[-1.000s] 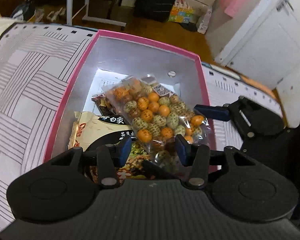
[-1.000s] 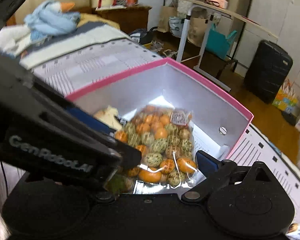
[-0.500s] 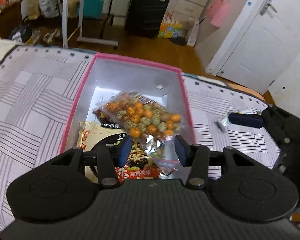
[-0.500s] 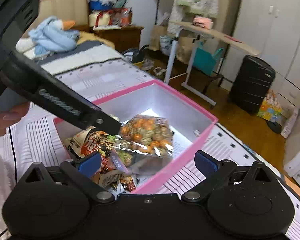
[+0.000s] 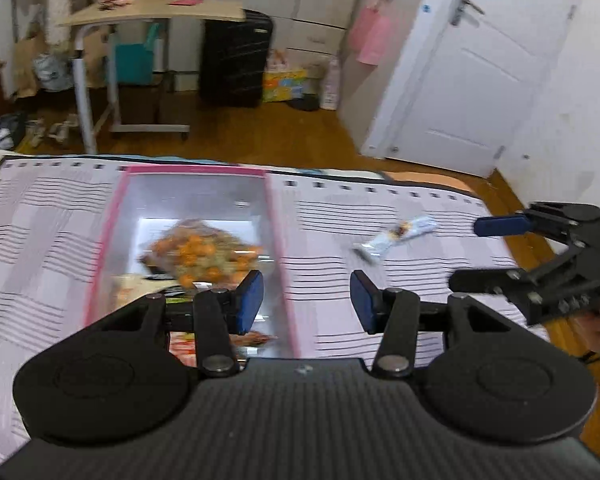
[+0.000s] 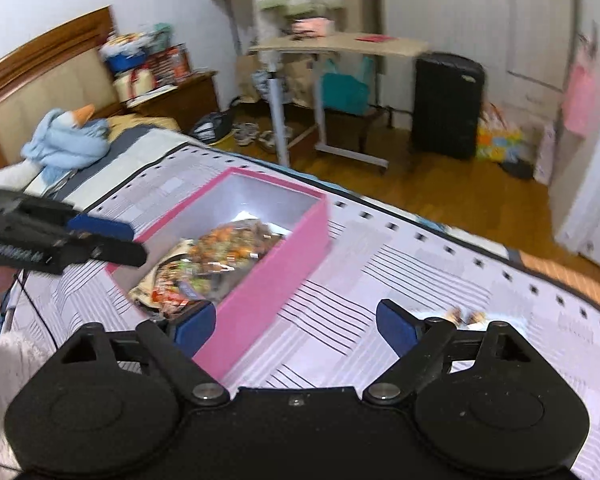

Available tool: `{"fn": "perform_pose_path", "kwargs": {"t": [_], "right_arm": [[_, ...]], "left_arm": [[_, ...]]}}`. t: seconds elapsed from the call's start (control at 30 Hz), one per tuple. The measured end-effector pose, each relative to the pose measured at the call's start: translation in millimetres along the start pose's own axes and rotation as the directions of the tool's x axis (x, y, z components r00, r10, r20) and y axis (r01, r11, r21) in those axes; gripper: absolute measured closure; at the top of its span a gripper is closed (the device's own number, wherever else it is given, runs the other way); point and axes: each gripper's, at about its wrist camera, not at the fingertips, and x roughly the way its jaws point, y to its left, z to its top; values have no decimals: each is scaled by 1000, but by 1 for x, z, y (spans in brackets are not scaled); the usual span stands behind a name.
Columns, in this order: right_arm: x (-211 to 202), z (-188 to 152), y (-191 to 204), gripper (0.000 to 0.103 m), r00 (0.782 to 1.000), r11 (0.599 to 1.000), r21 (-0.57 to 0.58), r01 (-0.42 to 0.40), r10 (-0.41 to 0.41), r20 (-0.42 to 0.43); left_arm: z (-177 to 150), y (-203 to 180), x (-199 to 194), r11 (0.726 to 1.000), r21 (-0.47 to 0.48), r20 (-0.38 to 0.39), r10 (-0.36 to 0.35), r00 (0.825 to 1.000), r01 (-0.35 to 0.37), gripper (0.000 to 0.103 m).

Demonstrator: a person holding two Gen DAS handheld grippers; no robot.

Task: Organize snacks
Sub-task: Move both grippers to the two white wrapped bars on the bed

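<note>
Soft, even indoor light, fairly bright; shadows are faint. Both views are smeared by motion blur: the snack bag (image 5: 204, 252) and box (image 5: 196, 200) are soft. Glare whitens the box floor. Fisheye bending curves the bed (image 6: 440, 280) edge, and dark vignette cuts the right view's corners.

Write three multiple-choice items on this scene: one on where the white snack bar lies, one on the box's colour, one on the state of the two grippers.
1. Where is the white snack bar?
A. In the box
B. On the striped mat, right of the box
C. In a gripper

2. What colour is the box outside?
A. Pink
B. Green
C. Black

3. How are the left gripper and right gripper?
A. Both shut on snacks
B. One open, one shut
C. Both open, holding nothing

Answers: 1 B, the bar lies on the mat outside the box wall. 2 A, its walls are pink. 3 C, the blue pads stand apart with nothing between.
</note>
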Motion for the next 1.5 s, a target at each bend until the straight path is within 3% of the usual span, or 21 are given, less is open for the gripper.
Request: {"fn": "perform_pose_path", "kwargs": {"t": [0.1,0.23,0.47,0.6,0.8,0.93,1.1,1.23,1.3,1.37,1.4,1.5], "right_arm": [[-2,-5,-25,14,1000,997,70,17,-17,2],[5,-11,-61,16,999,984,173,40,-40,-2],[49,-22,-137,24,997,914,399,81,-78,-23],[84,-30,-177,26,997,856,512,76,-62,-45],[131,-40,-213,27,992,795,593,127,-97,-82],[154,-57,-238,27,988,736,660,151,-110,-104],[175,-69,-252,27,986,685,713,151,-152,-63],[185,-66,-250,27,978,694,699,172,-204,-39],[190,-62,-246,29,970,712,671,204,-241,-39],[189,-60,-242,37,960,738,629,243,-277,-45],[190,-59,-240,46,953,751,603,269,-298,-53],[189,-62,-234,56,943,781,550,297,-330,-42]], "left_arm": [[3,-19,13,999,23,-10,-31,999,32,56],[9,-39,45,988,-4,-43,-154,987,154,56],[14,-80,122,984,32,-44,-172,984,174,56],[11,-101,170,983,63,-54,-172,984,175,56],[6,-118,236,989,109,-63,-94,994,100,56],[8,-114,280,988,59,-64,-140,988,144,56],[5,-117,316,991,112,-63,-70,996,77,55],[2,-111,336,990,139,-104,-9,995,23,49],[-1,-111,336,988,149,-116,-17,993,34,47],[-5,-116,337,982,178,-157,-33,987,61,47],[-7,-120,336,978,198,-156,-28,987,58,47],[-11,-128,334,968,247,-160,-1,987,41,51]]}}
